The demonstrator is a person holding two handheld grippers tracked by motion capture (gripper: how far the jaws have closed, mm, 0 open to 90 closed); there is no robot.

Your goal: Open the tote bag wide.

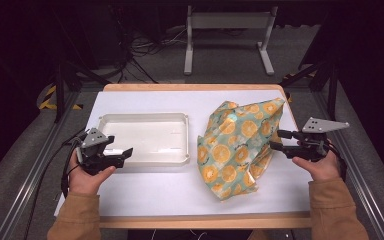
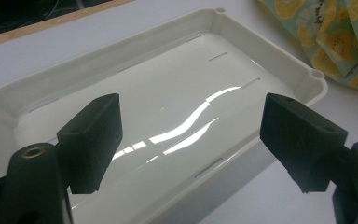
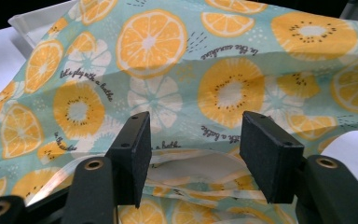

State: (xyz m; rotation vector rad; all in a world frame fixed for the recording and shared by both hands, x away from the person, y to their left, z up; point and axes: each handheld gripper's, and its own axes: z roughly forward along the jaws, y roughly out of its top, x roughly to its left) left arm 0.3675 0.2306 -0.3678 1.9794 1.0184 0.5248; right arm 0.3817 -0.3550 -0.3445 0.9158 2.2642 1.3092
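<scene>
- Left gripper (image 1: 122, 153) sits at the near left corner of the tray (image 1: 145, 120), jaws apart, nothing between them.
- In the left gripper view the left gripper (image 2: 189, 140) looks down over the tray (image 2: 261, 51); the tray's near rim runs below and between the jaws, and the glossy inside lies just ahead.
- Can't tell whether the left jaws touch the tray rim; they look to be just above it.
- Right gripper (image 1: 279, 140) points at the right edge of the bag (image 1: 235, 145), jaws apart, tips right at the fabric.
- In the right gripper view the right gripper (image 3: 193, 156) faces the bag (image 3: 177, 70) up close; a folded edge and the opening of the bag lie between and just beyond the jaws, pads not pressing on it.
- Bag: teal fabric with orange slice print, crumpled, lying on the white table cover (image 1: 145, 192), directly ahead of the right gripper and well off to the far side from the left gripper.
- Tray is white, rectangular, shallow, just beside the bag; the bag's left edge is close to the tray's right rim.
- A corner of the tray (image 3: 32, 28) shows behind the bag in the right gripper view.
- Left hand (image 1: 87, 177) and right hand (image 1: 322, 167) each hold their gripper from the near table edge, tan sleeves.
</scene>
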